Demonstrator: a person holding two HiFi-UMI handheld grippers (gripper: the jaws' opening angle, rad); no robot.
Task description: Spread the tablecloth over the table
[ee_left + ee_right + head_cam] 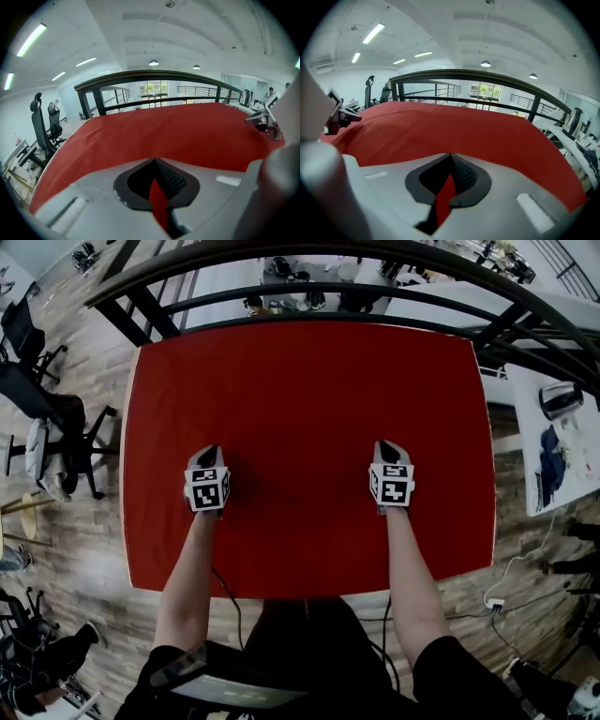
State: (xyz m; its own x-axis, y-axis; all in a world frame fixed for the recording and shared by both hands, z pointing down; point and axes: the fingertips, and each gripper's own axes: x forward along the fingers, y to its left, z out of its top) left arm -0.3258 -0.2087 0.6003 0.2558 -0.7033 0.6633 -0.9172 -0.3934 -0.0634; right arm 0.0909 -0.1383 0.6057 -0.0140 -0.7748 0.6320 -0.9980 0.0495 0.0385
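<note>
A red tablecloth point(309, 399) lies flat over nearly the whole table, whose pale edge point(124, 474) shows along the left side. My left gripper point(207, 456) rests on the near left part of the cloth, and my right gripper point(389, 448) on the near right part, both pointing away from me. In the left gripper view the jaws point(154, 161) are shut with a strip of red cloth point(159, 201) pinched between them. The right gripper view shows the same: shut jaws point(450, 157) with a red fold point(443, 201) caught in them. Beyond the jaws the cloth point(464, 131) runs smooth to the far edge.
A black metal railing point(328, 287) curves close behind the table's far side. Office chairs point(56, 427) stand on the wooden floor at the left. At the right, a white table point(553, 474) carries a kettle point(561, 399) and other items. Cables lie on the floor near my feet.
</note>
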